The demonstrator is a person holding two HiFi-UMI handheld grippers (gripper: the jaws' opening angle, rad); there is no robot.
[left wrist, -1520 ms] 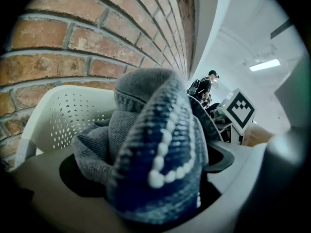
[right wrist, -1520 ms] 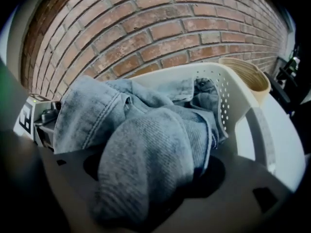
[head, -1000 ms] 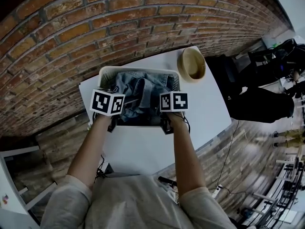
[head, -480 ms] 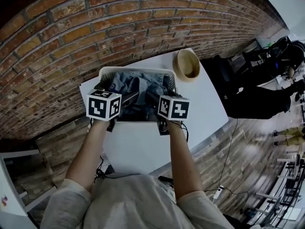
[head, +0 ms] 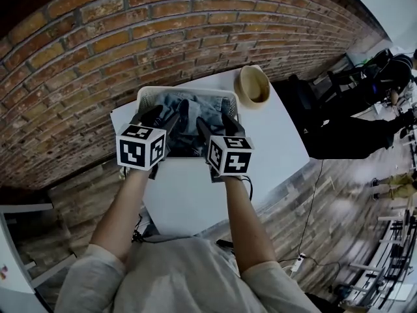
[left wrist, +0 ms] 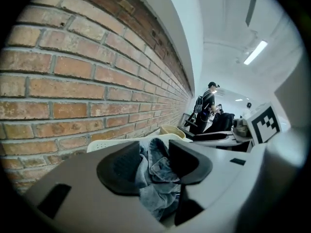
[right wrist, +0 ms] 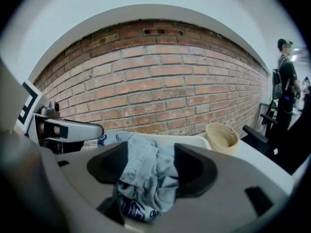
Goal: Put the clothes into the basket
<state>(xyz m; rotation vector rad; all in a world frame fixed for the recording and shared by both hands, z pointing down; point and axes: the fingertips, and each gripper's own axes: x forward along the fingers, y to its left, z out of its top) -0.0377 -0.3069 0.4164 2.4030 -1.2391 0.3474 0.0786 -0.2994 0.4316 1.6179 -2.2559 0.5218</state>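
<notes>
Wider apart a moment ago, the left tool (left wrist: 153, 160) and right tool (right wrist: 151, 167) are closing, each pinching folds of the denim garment (head: 195, 104) heaped in the white basket (head: 148, 94) on the worktop (head: 195, 191), probably to resettle it inside.

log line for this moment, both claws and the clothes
left claw: closing, denim between | right claw: closing, denim between | denim: in basket
</notes>
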